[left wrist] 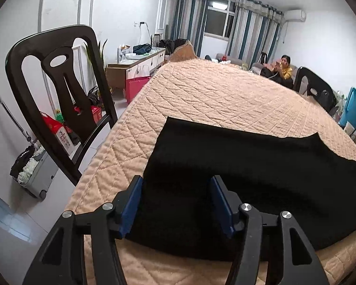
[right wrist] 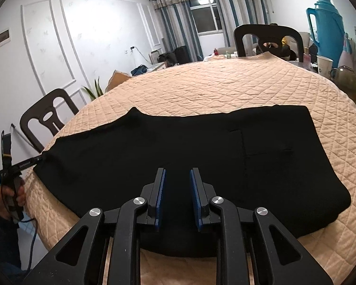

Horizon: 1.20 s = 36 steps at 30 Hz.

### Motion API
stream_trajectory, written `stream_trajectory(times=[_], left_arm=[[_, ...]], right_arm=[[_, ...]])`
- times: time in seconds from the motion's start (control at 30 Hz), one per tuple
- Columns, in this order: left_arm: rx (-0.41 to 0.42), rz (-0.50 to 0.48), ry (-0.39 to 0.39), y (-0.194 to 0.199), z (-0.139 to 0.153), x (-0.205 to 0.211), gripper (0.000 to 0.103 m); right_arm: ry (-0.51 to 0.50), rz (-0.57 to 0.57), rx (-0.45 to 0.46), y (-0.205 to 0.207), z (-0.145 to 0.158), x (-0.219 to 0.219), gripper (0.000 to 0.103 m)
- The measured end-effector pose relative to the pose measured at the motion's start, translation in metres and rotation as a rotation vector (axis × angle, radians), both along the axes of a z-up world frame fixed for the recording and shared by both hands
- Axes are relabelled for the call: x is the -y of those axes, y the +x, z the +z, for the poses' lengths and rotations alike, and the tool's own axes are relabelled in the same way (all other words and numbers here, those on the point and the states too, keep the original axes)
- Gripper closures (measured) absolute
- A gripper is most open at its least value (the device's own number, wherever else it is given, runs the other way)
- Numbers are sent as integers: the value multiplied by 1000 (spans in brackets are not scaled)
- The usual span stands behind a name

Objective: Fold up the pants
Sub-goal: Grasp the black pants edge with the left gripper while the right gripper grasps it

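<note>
Left hand-held gripper (left wrist: 175,204): one, jaws wide apart over the cuff end of the pants (right wrist: 192,166), at the counter's (right wrist: 225,87) left near edge, gripping nothing. Pants: one pair, black, lying flat along the near edge. Right hand-held gripper (right wrist: 176,196): one, jaws partly apart above the near hem, empty. Chairs: two. Risk, judged: pinching the quilted cover together with the cloth.
</note>
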State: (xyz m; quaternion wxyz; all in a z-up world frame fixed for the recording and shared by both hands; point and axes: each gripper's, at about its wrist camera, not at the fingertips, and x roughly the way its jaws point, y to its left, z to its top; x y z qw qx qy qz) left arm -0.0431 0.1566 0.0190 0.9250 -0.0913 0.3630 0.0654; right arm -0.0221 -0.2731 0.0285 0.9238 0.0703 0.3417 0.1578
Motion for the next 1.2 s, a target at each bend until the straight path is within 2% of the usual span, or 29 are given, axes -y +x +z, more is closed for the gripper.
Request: stream_trajectory(times=[0.37,0.43,0.53,0.6,0.63,0.67,0.7,0.77,0.8,0.93,1.03,1.13,1.17,1.2], left_arm=[[-45,-26,79,10,-1,12,38],[-47,-39,92,10,0,14,43],[-44,-68,101,11,2,19,56],[-35,-80,118,11,4,23,73],[-34,-82,122,12,5,24,78],[-32,-88,108,12,6,23,88],[-30,-97,76,13,9,21,94],[-19,-129,-25,12,14,16,99],[-5,-150,-76,10,18,15,99],[47,-232,-185,6,35,27,100],[91,-262,-160,4,50,41,100],[129,-195,-128,4,60,29,98],[129,-171,-118,5,60,20,90],[119,-155,-107,5,57,14,66]], right_arm=[[7,26,-21,3,-4,-7,82],[9,27,-25,3,-5,-8,82],[16,26,-28,4,-5,-7,82],[24,24,-28,4,-5,-7,82],[28,22,-28,3,-5,-7,82],[33,22,-28,3,-4,-6,82],[34,23,-27,3,-4,-6,82],[39,24,-24,2,-4,-6,82],[42,24,-23,1,-4,-6,82],[58,27,-21,-1,-6,-4,82],[71,26,-20,-2,-6,-3,82],[86,23,-13,-4,-7,0,82],[92,24,-12,-5,-7,2,82],[96,24,-13,-5,-8,2,82]])
